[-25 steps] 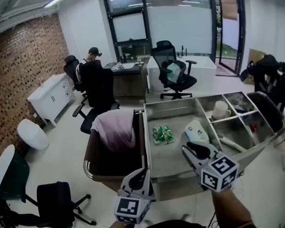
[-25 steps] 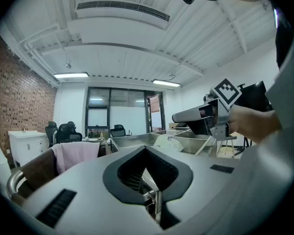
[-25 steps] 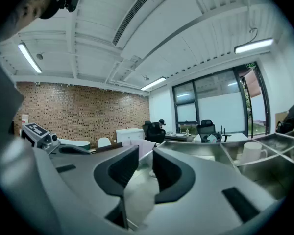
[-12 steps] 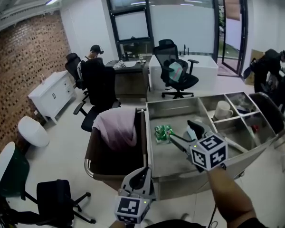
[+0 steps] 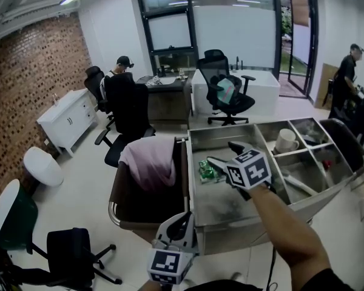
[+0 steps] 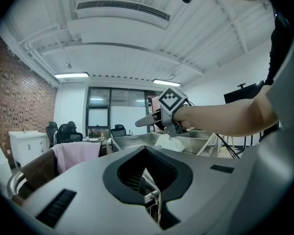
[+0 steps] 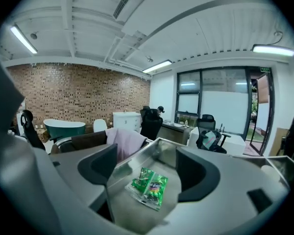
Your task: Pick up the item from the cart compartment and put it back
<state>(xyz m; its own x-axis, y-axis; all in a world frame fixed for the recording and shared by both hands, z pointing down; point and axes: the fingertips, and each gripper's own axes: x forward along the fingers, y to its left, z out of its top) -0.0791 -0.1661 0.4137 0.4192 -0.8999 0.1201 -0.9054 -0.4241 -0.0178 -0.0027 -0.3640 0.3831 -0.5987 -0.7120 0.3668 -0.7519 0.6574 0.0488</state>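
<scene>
A green snack packet (image 5: 207, 171) lies flat on the floor of the cart's large steel compartment (image 5: 221, 208). My right gripper (image 5: 223, 153) hovers over that compartment, open, its tips pointing at the packet. In the right gripper view the packet (image 7: 149, 187) lies just past the wide-apart jaws of the right gripper (image 7: 149, 170), with nothing between the pads. My left gripper (image 5: 183, 220) hangs low in front of the cart's near edge, shut and empty; the left gripper (image 6: 147, 168) looks over the cart rim at my right arm.
A pink cloth (image 5: 148, 162) drapes over the brown bin (image 5: 118, 202) on the cart's left. Smaller compartments on the right hold a white cup (image 5: 283, 141) and other items. Office chairs (image 5: 128, 111), desks and two people stand farther back.
My right gripper has swung left and forward, from the white pouch to above the green packet, and its jaws have spread wide. The left gripper has stayed put.
</scene>
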